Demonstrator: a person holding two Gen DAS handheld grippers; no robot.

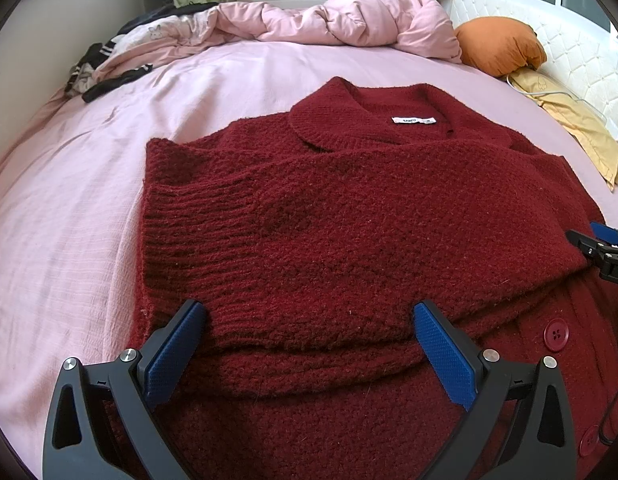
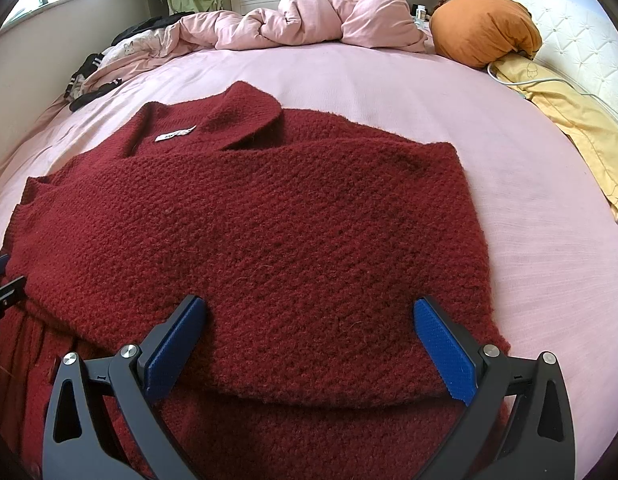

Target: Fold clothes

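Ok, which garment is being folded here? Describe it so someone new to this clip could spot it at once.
Start from the bed with the pink sheet. In its middle, right in front of both open grippers, lies a dark red knit cardigan with sleeves folded across its front. Its white neck label and red buttons set it apart from the pink duvet and orange pillow behind.

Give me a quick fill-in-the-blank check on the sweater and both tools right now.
1. The red sweater lies on a ____ bedsheet.
2. The left tool and the right tool both have their jaws ____.
3. The white label sits inside the sweater's ____.
4. Beside the headboard rests an ____ pillow.

Missing words: pink; open; collar; orange
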